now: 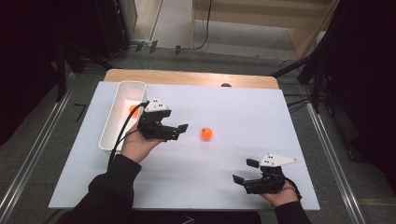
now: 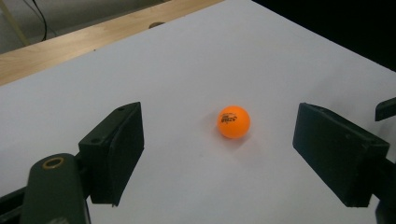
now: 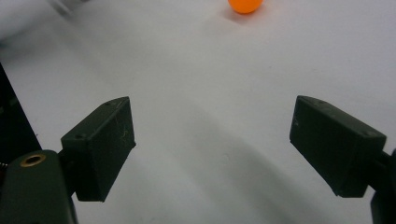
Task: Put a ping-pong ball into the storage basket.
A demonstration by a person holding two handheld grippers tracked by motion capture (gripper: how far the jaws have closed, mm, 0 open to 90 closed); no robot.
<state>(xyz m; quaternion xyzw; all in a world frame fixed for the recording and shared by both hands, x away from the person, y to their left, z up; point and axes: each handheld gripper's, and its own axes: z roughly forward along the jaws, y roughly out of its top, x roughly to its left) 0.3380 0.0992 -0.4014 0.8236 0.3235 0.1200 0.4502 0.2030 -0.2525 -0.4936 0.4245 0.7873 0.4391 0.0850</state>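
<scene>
Left gripper (image 1: 180, 129) spread wide, empty, orange ball (image 1: 206, 134) loose at its 3 o'clock on open white table (image 1: 243, 112). Right gripper (image 1: 245, 171) also wide, near the front edge. White bin (image 1: 122, 93) at 9 o'clock.

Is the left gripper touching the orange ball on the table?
Apart. The left gripper view shows white table around the ball, which lies ahead of the open left gripper.

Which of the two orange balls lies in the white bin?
The ball partly hidden behind the left gripper lies in the white bin. The other ball rests on the open table.
</scene>
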